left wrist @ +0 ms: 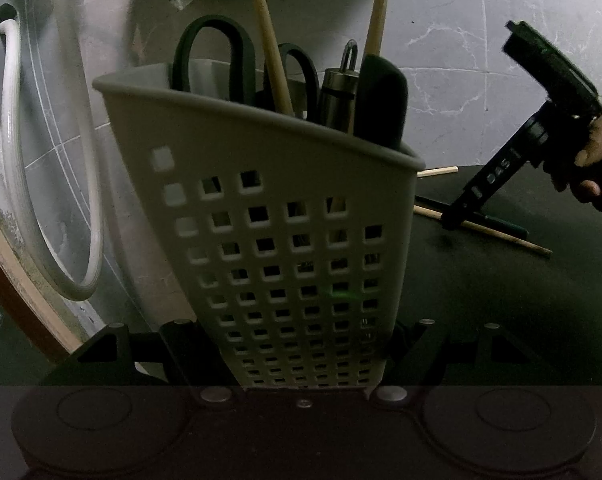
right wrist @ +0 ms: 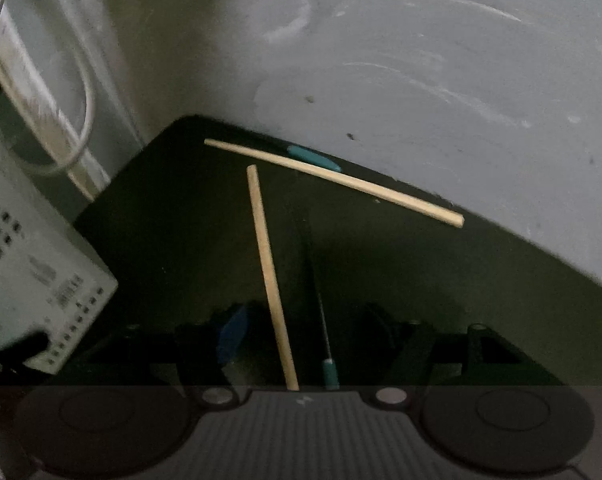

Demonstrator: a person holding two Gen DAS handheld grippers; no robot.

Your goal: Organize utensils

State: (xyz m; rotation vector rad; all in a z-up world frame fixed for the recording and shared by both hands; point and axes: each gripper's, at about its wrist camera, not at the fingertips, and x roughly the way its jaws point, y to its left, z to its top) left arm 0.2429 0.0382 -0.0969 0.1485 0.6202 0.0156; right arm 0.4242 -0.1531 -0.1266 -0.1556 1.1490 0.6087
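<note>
Left gripper (left wrist: 305,360) clamped on the white basket (left wrist: 285,240), tilted. Inside: one pair of scissors (left wrist: 221,60), two chopsticks (left wrist: 269,48). Right gripper (right wrist: 301,344) spread apart above one chopstick (right wrist: 269,272) on the dark table (right wrist: 421,280). One more chopstick (right wrist: 333,178) beyond.

left gripper (left wrist: 301,344): clamped, level-ish | right gripper (right wrist: 301,344): jaws apart, angled down
</note>
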